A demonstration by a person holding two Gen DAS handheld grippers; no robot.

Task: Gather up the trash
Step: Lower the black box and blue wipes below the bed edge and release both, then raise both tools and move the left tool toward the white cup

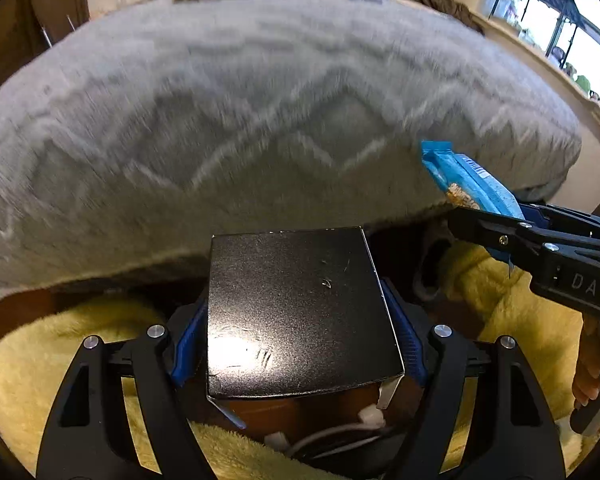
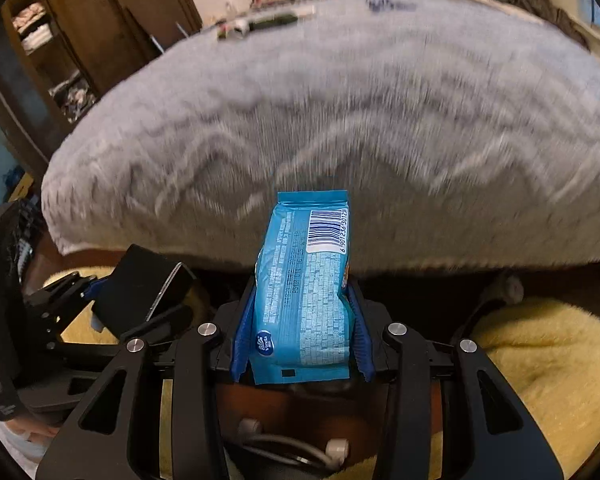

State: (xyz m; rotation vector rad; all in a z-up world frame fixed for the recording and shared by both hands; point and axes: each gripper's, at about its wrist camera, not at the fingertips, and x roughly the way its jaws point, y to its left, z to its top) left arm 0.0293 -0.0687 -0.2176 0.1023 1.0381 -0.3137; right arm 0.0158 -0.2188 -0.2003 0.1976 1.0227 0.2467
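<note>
My left gripper (image 1: 300, 332) is shut on a black cardboard box (image 1: 300, 312), its blue pads pressed against the box's two sides. From the right wrist view the same box (image 2: 140, 292) shows at the left, held in the left gripper (image 2: 100, 300). A blue snack packet (image 2: 304, 292) with a barcode stands upright between the pads of my right gripper (image 2: 300, 332), which is shut on it. In the left wrist view the packet (image 1: 472, 184) sticks up from the right gripper (image 1: 496, 220) at the right edge.
A bed under a grey fluffy blanket (image 1: 260, 120) fills the space ahead; small items (image 2: 260, 22) lie at its far end. Yellow fleece (image 2: 548, 360) lies below both grippers. A white cable (image 2: 292, 448) runs underneath. A wooden wardrobe (image 2: 80, 32) stands left, windows (image 1: 560, 20) right.
</note>
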